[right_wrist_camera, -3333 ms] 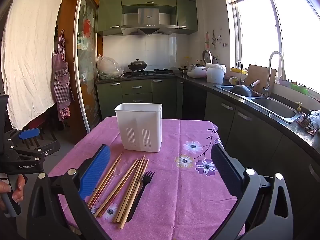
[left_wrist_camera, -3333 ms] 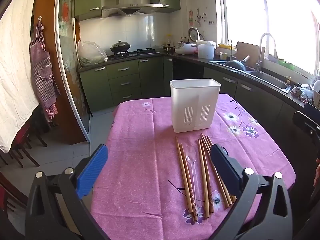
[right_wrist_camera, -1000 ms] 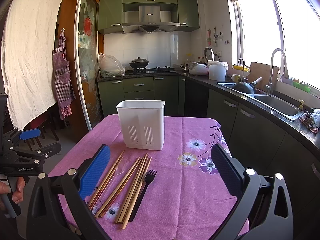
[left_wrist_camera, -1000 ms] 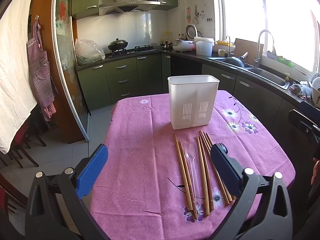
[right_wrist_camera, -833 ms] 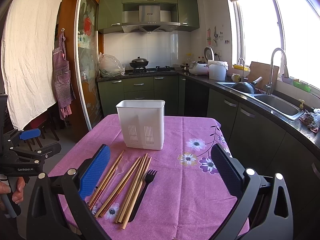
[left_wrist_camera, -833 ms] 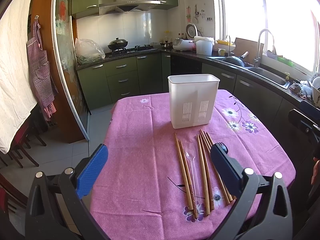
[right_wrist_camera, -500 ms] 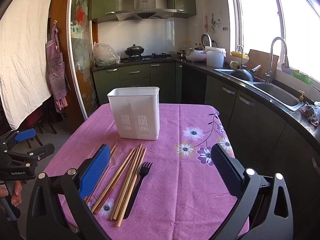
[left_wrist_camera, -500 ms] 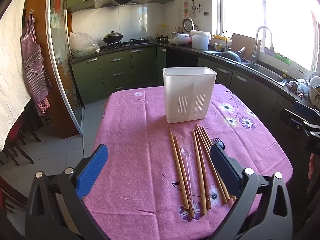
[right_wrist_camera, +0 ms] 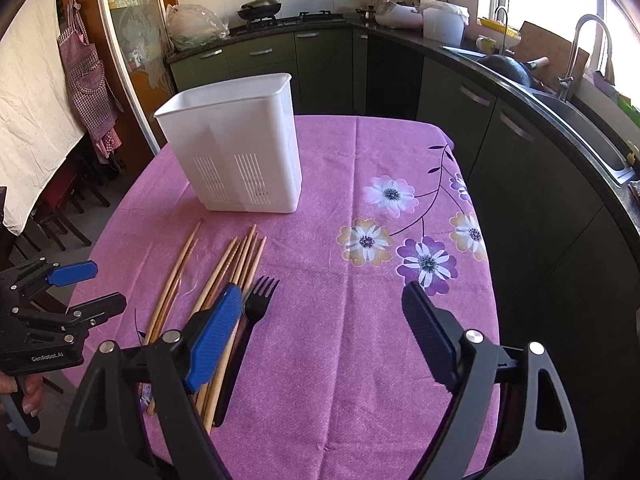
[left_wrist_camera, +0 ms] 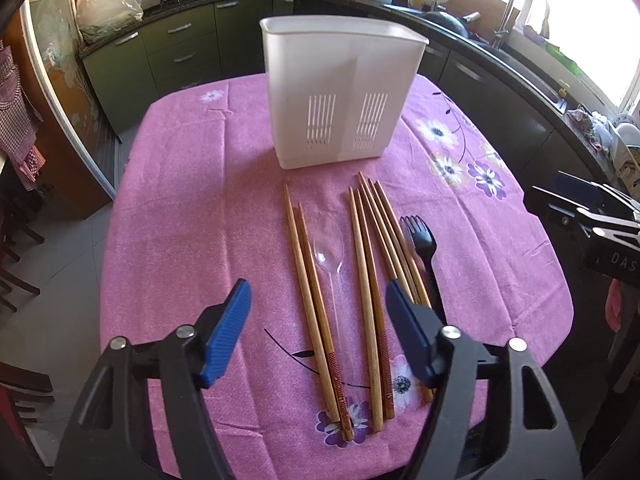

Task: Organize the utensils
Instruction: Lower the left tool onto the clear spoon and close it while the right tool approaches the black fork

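Several wooden chopsticks, a clear plastic spoon and a black fork lie side by side on the pink tablecloth. Behind them stands an empty white utensil holder. My left gripper hovers over the handles of the chopsticks and spoon; its jaws are closing and press on nothing. My right gripper hangs above the cloth to the right of the fork. Its jaws are closing too, with only cloth between them.
The table has rounded edges, with floor and dark chairs to its left. Green cabinets, a stove and a sink run along the back and right. A hand holds the left gripper's handle.
Both grippers tipped downward and came closer to the tabletop, so the utensils look larger. Both pairs of jaws narrowed from fully wide.
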